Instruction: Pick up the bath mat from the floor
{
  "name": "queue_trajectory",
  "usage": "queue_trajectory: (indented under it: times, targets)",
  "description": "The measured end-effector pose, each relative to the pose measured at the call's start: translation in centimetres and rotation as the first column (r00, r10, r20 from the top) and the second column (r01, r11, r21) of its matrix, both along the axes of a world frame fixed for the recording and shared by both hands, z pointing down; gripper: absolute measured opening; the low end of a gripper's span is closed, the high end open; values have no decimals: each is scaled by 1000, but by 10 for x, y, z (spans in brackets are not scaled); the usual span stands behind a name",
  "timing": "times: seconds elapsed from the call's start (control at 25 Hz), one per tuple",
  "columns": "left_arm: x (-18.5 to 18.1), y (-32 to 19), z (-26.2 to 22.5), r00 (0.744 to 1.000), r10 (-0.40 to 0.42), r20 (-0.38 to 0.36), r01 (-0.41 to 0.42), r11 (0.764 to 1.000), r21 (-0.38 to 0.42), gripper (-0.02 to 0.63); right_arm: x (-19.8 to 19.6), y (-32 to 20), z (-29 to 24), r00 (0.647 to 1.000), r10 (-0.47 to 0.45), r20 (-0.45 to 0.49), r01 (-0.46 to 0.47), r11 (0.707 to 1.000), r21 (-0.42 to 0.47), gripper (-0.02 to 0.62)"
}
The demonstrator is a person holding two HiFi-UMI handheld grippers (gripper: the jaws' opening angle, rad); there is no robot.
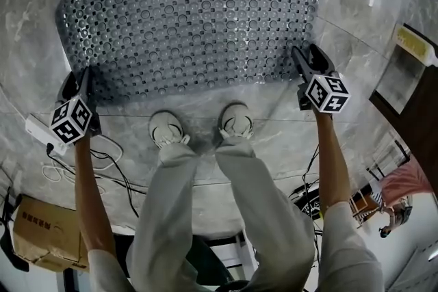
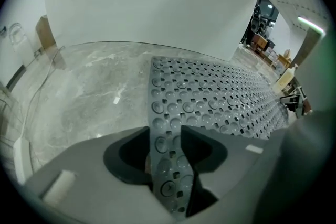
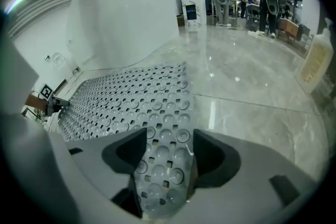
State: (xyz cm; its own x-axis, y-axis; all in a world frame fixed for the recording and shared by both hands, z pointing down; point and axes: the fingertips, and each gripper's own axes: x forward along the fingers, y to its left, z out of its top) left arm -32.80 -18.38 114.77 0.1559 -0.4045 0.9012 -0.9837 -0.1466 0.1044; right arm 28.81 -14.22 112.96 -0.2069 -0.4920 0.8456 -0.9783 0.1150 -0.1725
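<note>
A grey translucent bath mat (image 1: 191,24) with rows of suction bumps and small holes lies flat on the marble floor. My left gripper (image 1: 82,78) stands over its near left corner and points steeply down. That corner of the bath mat (image 2: 165,155) rises between the jaws, which stand a little apart around it without clamping it. At the near right corner is my right gripper (image 1: 306,59). There the bath mat (image 3: 165,165) fills a wider gap between its jaws, and the pads do not visibly press on it.
The person's two shoes (image 1: 198,126) stand just before the mat's near edge. A white power strip (image 1: 40,131) with cables lies left, a cardboard box (image 1: 44,232) behind it. A dark cabinet (image 1: 410,89) stands right. A white tub (image 3: 123,13) rises beyond the mat.
</note>
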Motion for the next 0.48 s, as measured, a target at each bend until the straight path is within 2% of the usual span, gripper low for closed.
queue_trajectory:
  times: [0.04, 0.08, 0.2, 0.4, 0.48]
  targets:
    - [-3, 0, -1, 1000, -11, 13, 11, 1000, 5, 152, 1, -1, -2, 1000, 10, -3, -10, 1000, 13, 247]
    - [-5, 0, -2, 1000, -21, 17, 21, 1000, 6, 126, 4, -1, -3, 1000, 22, -8, -21, 1000, 21, 247]
    - [-7, -1, -2, 999, -36, 0, 36, 999, -1, 124, 14, 3, 3, 999, 42, -13, -42, 999, -1, 252]
    - [-9, -2, -2, 999, -46, -14, 46, 999, 1, 86, 6, 10, 12, 998, 14, 68, -10, 999, -52, 249]
    - [-10, -3, -3, 998, -52, -24, 52, 999, 7, 75, -2, 8, 12, 993, 28, 119, -21, 998, -59, 198]
